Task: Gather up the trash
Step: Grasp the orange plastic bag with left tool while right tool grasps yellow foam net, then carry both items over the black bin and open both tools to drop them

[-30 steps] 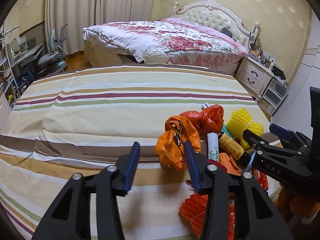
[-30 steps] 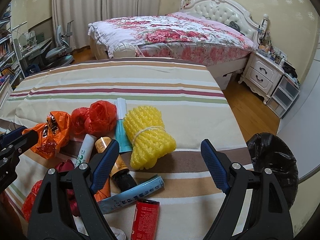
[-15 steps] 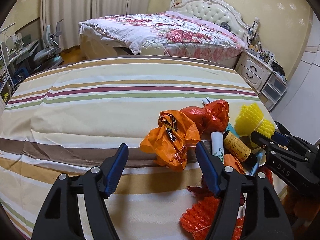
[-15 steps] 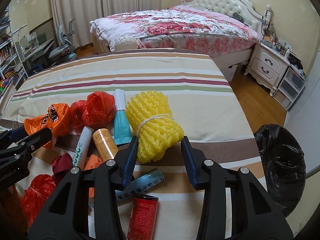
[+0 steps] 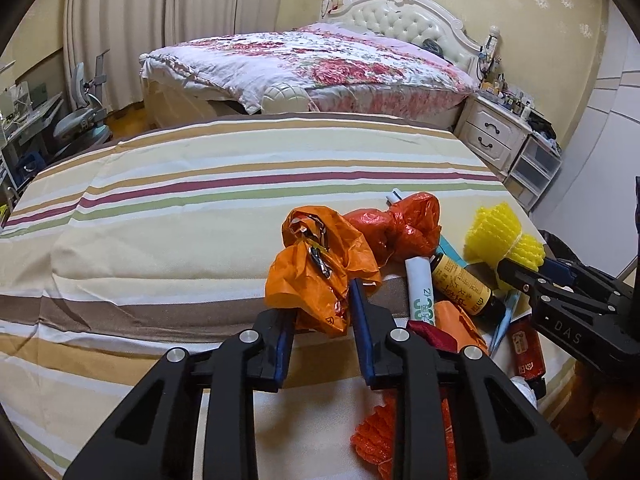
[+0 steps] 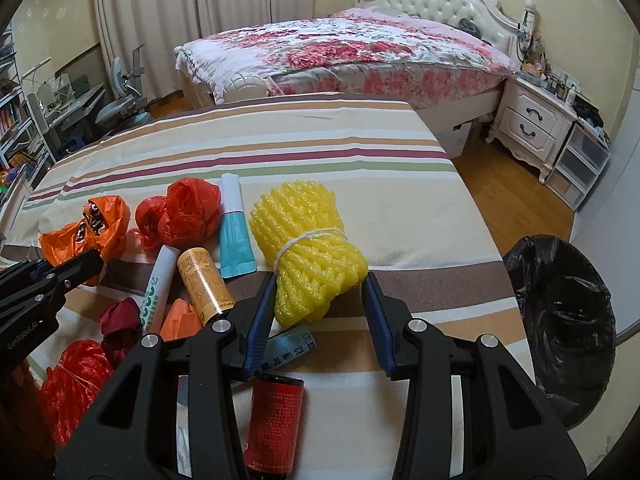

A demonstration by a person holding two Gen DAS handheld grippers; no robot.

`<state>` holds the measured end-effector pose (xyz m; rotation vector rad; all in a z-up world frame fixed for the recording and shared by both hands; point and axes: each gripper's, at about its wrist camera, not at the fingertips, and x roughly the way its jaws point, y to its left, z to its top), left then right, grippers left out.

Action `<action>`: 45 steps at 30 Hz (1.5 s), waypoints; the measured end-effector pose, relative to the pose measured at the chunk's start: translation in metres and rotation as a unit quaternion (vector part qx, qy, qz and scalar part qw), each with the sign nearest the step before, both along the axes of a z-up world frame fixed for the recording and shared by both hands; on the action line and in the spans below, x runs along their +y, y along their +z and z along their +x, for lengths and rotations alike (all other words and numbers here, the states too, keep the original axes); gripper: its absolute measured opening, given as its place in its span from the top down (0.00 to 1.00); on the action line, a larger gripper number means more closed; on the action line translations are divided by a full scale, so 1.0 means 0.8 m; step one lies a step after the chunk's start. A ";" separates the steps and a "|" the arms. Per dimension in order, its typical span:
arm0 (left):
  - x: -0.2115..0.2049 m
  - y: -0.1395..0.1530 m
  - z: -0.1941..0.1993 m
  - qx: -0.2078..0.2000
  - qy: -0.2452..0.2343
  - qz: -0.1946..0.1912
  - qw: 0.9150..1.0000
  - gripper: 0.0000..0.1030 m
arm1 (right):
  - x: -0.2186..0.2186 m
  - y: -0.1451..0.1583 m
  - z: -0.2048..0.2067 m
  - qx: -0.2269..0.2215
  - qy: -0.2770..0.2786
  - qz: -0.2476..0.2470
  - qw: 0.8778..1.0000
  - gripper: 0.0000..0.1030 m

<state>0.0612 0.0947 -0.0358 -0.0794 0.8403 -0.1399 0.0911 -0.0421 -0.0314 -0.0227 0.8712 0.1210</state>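
A crumpled orange plastic bag [image 5: 320, 256] lies on the striped cloth at the left of the trash pile. My left gripper [image 5: 322, 304] is closing on its lower end, and both blue pads press into the plastic. A yellow foam net bundle [image 6: 308, 232], tied with white string, sits at the right of the pile. My right gripper [image 6: 320, 284] is shut on its near end, a pad on each side. In the left wrist view the same yellow bundle [image 5: 500, 236] shows at the right with the right gripper [image 5: 528, 268] on it.
Between the two lie a red plastic bag [image 6: 180, 212], a teal tube [image 6: 234, 232], a brown bottle [image 6: 204, 280], a white tube [image 6: 158, 284], a red can [image 6: 274, 416] and a red net [image 6: 72, 384]. A black-lined bin [image 6: 560, 320] stands on the floor at the right.
The left gripper's jaws widened, slid around the orange bag and closed on it. The right gripper's jaws closed onto the yellow bundle half a second ago and have stayed there.
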 end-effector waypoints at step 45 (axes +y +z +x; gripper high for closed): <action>-0.400 0.014 0.020 -0.065 -0.224 0.041 0.971 0.74 | -0.333 -0.014 -0.066 -0.032 -0.284 -0.010 0.958 0.59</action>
